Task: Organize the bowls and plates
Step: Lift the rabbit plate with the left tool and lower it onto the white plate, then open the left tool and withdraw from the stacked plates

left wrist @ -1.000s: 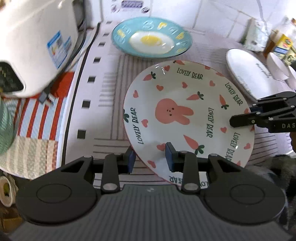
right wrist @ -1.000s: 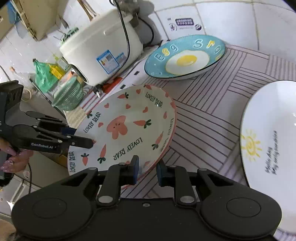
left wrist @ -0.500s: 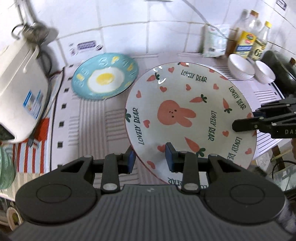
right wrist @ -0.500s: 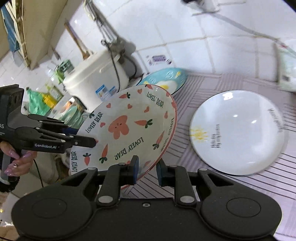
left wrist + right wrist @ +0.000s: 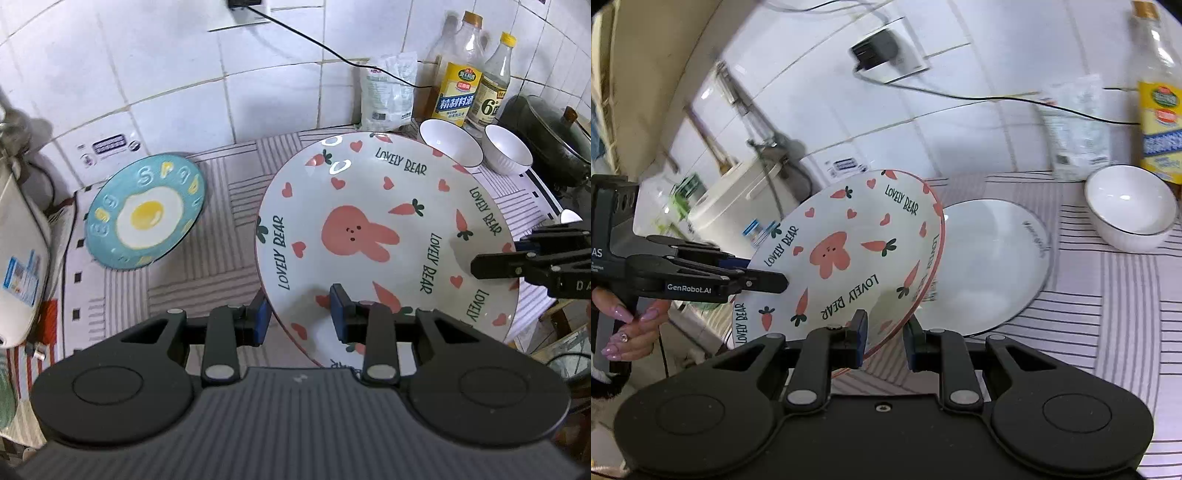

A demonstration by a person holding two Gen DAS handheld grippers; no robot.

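Gripping bunny plate [image 5: 369, 236] above striped mat [image 5: 229, 229]; white tiled wall [image 5: 166, 74] behind.

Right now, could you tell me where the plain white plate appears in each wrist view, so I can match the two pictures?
Left wrist: not visible; the bunny plate, gripped by both grippers, fills the right half and could be hiding it.
Right wrist: the white plate lies flat on the striped mat, centre-right, just behind the tilted bunny plate's rim.
Shared landmark: the yellow-labelled bottle against the tiled wall.
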